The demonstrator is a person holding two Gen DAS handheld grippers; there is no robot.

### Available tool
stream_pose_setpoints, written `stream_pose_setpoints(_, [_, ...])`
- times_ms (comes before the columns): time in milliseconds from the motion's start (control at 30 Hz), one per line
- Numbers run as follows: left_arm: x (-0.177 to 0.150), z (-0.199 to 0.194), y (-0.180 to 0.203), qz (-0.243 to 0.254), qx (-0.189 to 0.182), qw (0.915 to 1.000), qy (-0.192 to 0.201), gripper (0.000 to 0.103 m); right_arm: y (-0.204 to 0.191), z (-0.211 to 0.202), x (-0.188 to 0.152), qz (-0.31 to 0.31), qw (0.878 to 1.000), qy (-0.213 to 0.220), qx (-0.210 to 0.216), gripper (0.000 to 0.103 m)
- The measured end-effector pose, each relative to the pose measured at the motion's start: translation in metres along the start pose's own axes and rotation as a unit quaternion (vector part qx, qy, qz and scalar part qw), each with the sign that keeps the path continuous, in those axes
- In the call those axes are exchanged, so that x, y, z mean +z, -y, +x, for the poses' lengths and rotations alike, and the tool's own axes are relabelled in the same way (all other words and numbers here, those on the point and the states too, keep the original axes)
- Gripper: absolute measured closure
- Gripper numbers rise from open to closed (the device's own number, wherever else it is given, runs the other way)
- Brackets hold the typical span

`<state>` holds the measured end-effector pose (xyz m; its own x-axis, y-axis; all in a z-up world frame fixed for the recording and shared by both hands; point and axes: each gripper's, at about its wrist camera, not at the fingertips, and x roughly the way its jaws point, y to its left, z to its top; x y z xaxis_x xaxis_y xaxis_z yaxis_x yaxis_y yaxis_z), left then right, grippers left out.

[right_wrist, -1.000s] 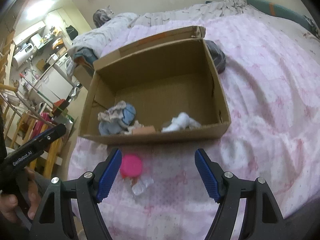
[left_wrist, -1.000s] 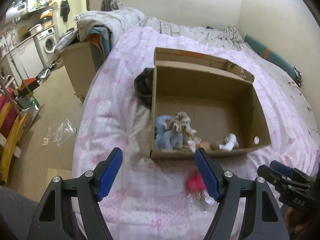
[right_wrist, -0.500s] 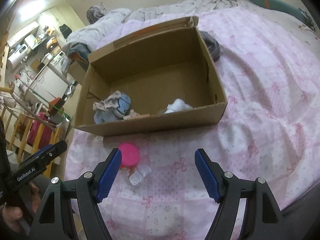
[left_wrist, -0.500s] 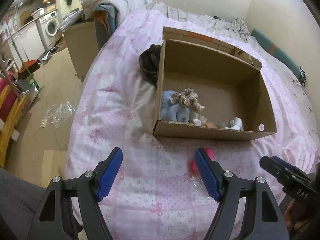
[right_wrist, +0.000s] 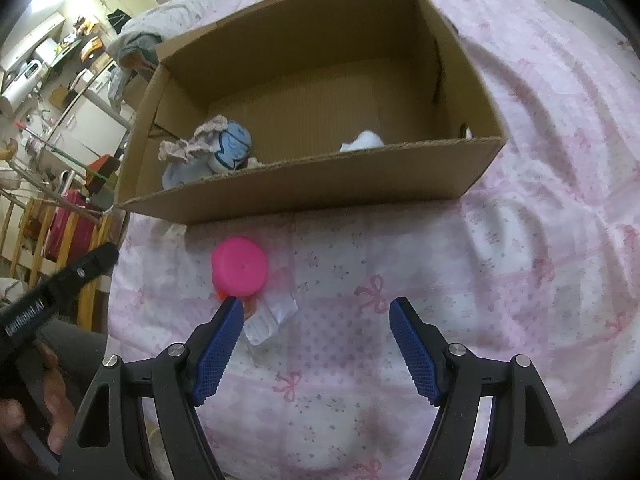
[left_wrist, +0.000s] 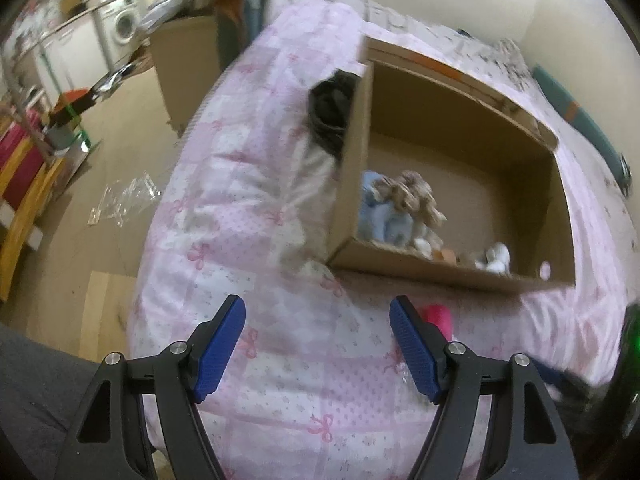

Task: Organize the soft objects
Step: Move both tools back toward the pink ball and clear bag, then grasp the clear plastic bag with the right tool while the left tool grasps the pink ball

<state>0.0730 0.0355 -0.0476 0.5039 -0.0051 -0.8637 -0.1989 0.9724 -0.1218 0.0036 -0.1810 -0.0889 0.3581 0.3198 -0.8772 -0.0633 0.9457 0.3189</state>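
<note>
Cardboard is forming the open box that is sitting on a pink quilt printed with bows. Inside it, a blue soft toy and a beige frilly cloth are lying together against the near wall at one end, and a small white soft thing is lying further along the same wall. The rest of the box floor is showing bare.

Outside the box, just in front of its near wall, a bright pink round toy is resting on the quilt, with a crumpled piece of clear plastic touching its near side.

Both tools are pointing steeply down at the quilt. The right gripper is hanging with its blue jaws standing wide and nothing between them; the tip of one jaw is sitting right at the edge of the pink toy and the plastic. The left gripper is also gaping wide over bare quilt, with the pink toy peeking out just behind one jaw. A dark bundle of cloth is lying against the outside of the box.
</note>
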Motion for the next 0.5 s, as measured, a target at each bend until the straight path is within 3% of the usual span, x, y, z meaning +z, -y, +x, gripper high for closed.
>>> stream_pose_setpoints(200, [0.005,0.002,-0.012,-0.036,-0.008,0.9993,-0.008,0.031,-0.023,0.015,-0.007,-0.051,0.998,-0.032,0.016,0.023])
stream_pose_setpoints(500, [0.005,0.002,-0.008,-0.03,-0.012,0.9994,-0.014,0.031,-0.05,0.053,-0.009,-0.106,0.992,-0.066,0.004,0.023])
